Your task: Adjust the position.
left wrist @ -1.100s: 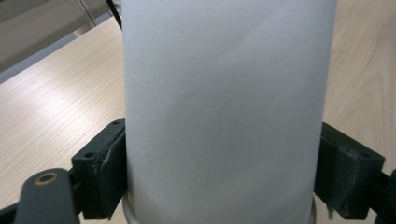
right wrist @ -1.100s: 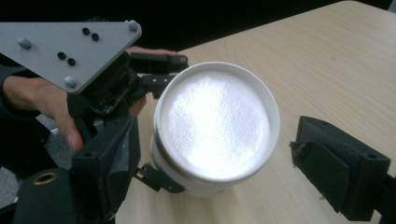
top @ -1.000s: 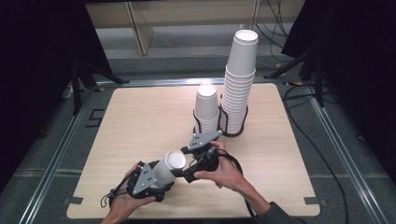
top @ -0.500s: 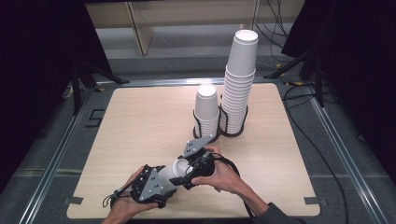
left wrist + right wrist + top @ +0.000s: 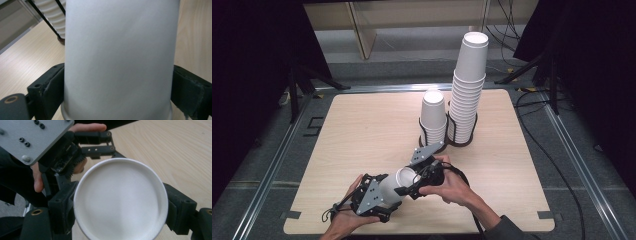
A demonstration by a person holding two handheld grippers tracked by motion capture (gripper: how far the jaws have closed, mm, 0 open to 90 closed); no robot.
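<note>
Both grippers lie low over the table (image 5: pixel 362 130), left gripper (image 5: pixel 384 192) and right gripper (image 5: pixel 412 186) each clamped on one cup (image 5: pixel 398 181); the left jaws have just been opening. Cup stacks (image 5: pixel 467 95) stand well beyond them.

cup (image 5: pixel 120 60): rim cut off by top edge | left tool (image 5: pixel 117 100): tips hidden behind cup

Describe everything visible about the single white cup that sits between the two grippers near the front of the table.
The cup is plain white, apparently paper, with a smooth tapered wall and a rolled rim. It lies tilted, held off the table near its front edge. The left gripper has its black jaws on either side of the wall and they have just been opening; whether the pads press cannot be told. The right gripper flanks its round end, and both jaws meet the rim. No print or dents show.
</note>
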